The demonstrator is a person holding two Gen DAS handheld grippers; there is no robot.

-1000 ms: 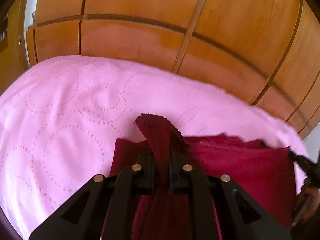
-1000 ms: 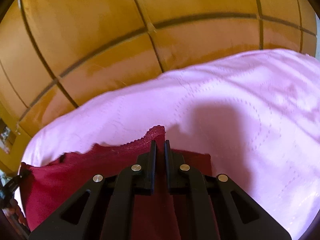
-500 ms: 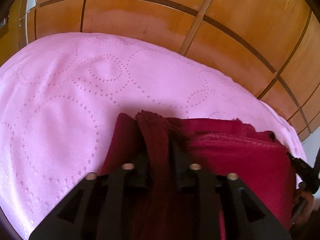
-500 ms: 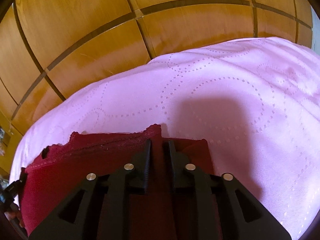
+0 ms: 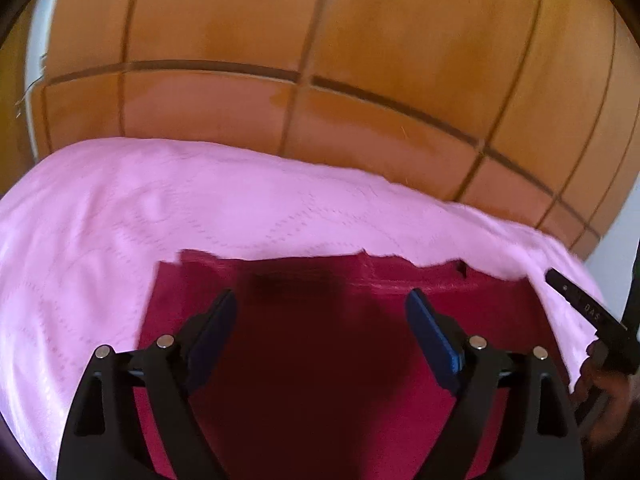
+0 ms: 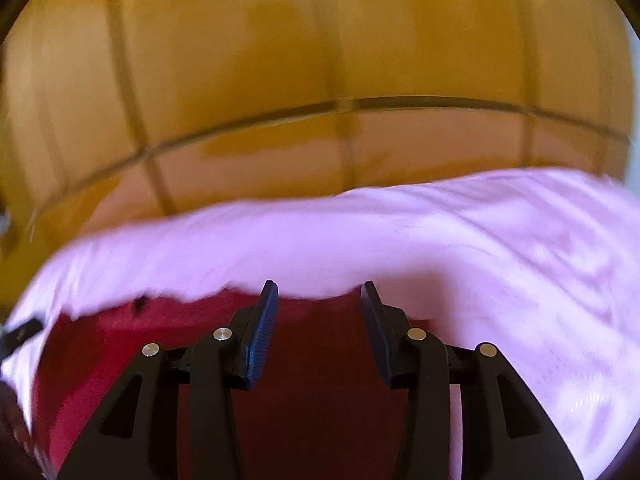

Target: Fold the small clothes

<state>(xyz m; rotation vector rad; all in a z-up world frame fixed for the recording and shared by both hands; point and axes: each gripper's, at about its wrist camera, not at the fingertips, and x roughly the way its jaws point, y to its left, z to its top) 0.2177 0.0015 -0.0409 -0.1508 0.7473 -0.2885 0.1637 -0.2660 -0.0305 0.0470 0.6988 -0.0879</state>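
Note:
A dark red garment [image 5: 320, 344] lies folded flat on a pink embossed cloth [image 5: 120, 216]. My left gripper [image 5: 320, 300] is open and empty, its jaws wide apart just above the garment's left part. In the right wrist view the same garment [image 6: 120, 344] lies under my right gripper [image 6: 318, 292], which is open and empty above the garment's far right edge. The other gripper's tip [image 5: 580, 304] shows at the right edge of the left wrist view.
The pink cloth [image 6: 500, 248] covers the work surface and ends at a far edge. Beyond it is an orange tiled floor [image 5: 320, 80] with dark grout lines. Both views are motion-blurred.
Both grippers were shut on the garment's corners. They have let go and opened, and pulled back and up. The garment now lies flat with its top layer folded over.

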